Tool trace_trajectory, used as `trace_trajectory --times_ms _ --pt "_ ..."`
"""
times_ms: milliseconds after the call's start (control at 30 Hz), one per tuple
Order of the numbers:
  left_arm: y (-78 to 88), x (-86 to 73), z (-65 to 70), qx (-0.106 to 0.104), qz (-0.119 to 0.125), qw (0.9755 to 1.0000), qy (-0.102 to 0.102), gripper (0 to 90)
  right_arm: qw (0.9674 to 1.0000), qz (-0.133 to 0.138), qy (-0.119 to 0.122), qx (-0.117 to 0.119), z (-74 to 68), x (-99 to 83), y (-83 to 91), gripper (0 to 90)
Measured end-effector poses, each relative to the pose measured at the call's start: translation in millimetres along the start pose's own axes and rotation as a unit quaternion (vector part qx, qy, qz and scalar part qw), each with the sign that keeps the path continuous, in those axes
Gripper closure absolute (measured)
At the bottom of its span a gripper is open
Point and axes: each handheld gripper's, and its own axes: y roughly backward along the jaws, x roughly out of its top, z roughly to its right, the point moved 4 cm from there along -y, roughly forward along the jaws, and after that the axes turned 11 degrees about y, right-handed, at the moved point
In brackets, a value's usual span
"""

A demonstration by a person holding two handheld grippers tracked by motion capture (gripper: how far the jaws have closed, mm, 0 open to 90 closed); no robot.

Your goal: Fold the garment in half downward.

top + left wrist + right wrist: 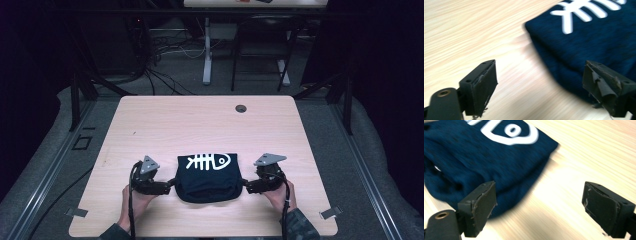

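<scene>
Folded shirt [208, 176] between left gripper [171, 182], right gripper [243, 186]; jaws apart.

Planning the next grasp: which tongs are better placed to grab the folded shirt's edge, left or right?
Probably left, narrowly. The left tongs are open with one pad already over the folded shirt; the right tongs, also open, frame mostly table.

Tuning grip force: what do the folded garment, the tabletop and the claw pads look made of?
Garment: soft navy knit, likely cotton jersey; matte heathered weave, white fishbone print.
Tabletop: pale wood-grain laminate, probably; smooth, slight sheen.
Claw pads: black rubber or foam sheet, matte; edges frayed and peeling on the left claw.
</scene>
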Motion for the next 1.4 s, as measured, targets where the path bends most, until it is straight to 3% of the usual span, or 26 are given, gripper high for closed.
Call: trace_trajectory --times_ms 233,333,500,700,933,1400 --pt "13.3 -7.4 -27.8 0.043 -0.002 0.9990 0.011 9.7 0.9988 -0.006 -0.030 -0.037 20.6 -24.8 22.3 11.4" --pt "15.9 -15.5 -44.4 0.075 -0.012 0.9970 0.013 7.7 0.9970 -0.017 -0.044 -0.061 32.5 -41.6 31.9 11.2" --pt "13.2 -23.3 -65.6 0.097 -0.028 0.9945 0.027 5.7 0.9941 -0.029 -0.067 -0.080 46.3 -63.3 35.9 10.9" --pt "9.4 -30.8 -82.4 0.105 -0.043 0.9924 0.046 4.6 0.9918 -0.050 -0.080 -0.087 53.9 -77.9 30.7 10.1" --pt "5.9 -34.5 -88.8 0.099 -0.048 0.9920 0.063 3.6 0.9891 -0.069 -0.096 -0.088 60.6 -89.8 23.8 9.7" --pt "4.0 -36.3 -93.6 0.087 -0.043 0.9926 0.074 0.4 0.9888 -0.058 -0.107 -0.086 64.9 -95.1 22.5 5.9"
